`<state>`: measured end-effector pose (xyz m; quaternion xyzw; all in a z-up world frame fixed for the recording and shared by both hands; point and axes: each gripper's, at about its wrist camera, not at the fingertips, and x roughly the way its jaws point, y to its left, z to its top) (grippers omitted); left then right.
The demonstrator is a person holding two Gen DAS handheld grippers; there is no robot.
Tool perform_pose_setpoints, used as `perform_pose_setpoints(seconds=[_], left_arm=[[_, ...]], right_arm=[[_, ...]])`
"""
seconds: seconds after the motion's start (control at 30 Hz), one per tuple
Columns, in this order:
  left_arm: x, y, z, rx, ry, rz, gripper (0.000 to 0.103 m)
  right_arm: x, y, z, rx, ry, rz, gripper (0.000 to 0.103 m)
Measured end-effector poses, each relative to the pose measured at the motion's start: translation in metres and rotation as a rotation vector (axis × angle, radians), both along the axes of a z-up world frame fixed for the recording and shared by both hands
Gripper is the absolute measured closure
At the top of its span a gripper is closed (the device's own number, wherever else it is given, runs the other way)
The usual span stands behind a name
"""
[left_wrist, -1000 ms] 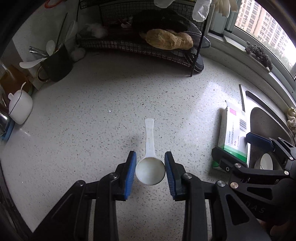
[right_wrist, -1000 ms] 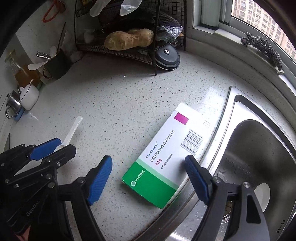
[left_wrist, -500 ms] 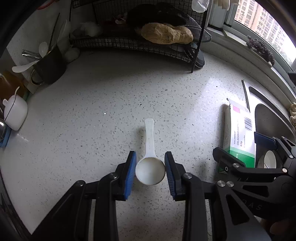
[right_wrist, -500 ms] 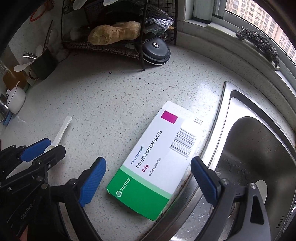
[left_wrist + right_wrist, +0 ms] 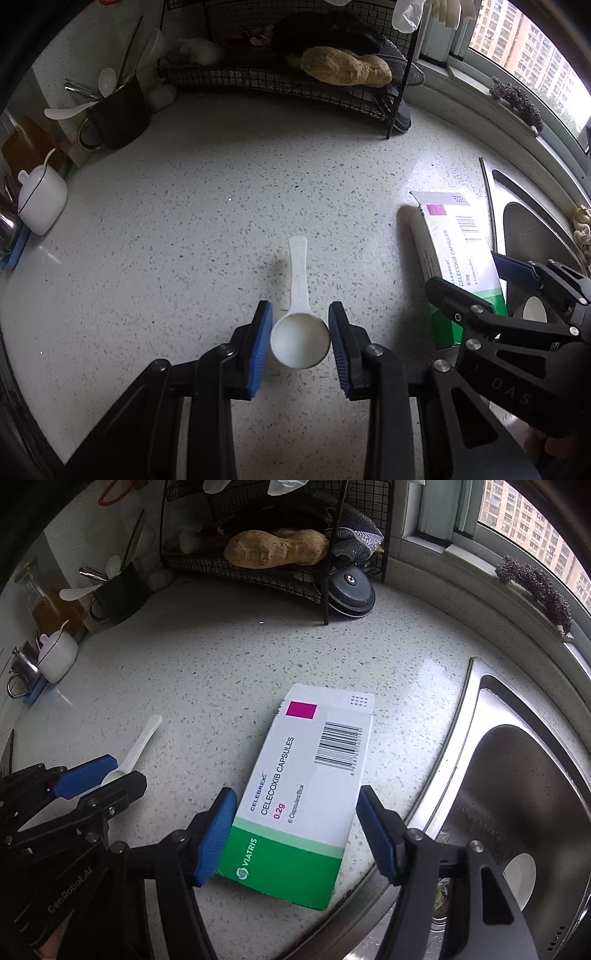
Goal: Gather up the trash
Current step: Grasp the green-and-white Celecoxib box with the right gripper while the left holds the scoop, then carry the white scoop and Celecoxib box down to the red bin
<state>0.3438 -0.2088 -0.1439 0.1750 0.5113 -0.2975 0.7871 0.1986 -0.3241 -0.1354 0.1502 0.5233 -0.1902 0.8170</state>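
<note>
Right gripper [image 5: 295,834] jaws just narrowed astride medicine box [image 5: 303,797], untouching; left gripper [image 5: 300,343] clamps scoop [image 5: 300,341]

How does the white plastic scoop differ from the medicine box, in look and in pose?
The scoop is plain white and round-bowled; the medicine box is flat, rectangular and printed, with a green band. The scoop sits clear of the sink; the box sits beside the sink's rim. Each lies on the speckled counter, between a hand-held gripper's blue pads.

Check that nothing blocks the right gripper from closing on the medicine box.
Nothing visible does. The right gripper already straddles the medicine box, its jaws just closing in, with only bare countertop around. The sink rim runs alongside the box.
</note>
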Motion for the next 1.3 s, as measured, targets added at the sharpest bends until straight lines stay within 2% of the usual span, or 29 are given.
perform_pose_setpoints(seconds=[0.47,1.0,1.3], left_arm=[[-0.06,0.077,0.032,-0.046,-0.035,0.049,0.074],[-0.177,0.193,0.049,-0.072,-0.06,0.075,0.074],[-0.235,0.253,0.041,-0.064,-0.042,0.12,0.074]], right_arm=[[-0.041,0.07,0.035,-0.007,-0.081,0.09,0.041],[-0.122,0.156,0.045,0.005,-0.109,0.15,0.041],[-0.16,0.209,0.036,0.026,-0.086,0.202,0.041]])
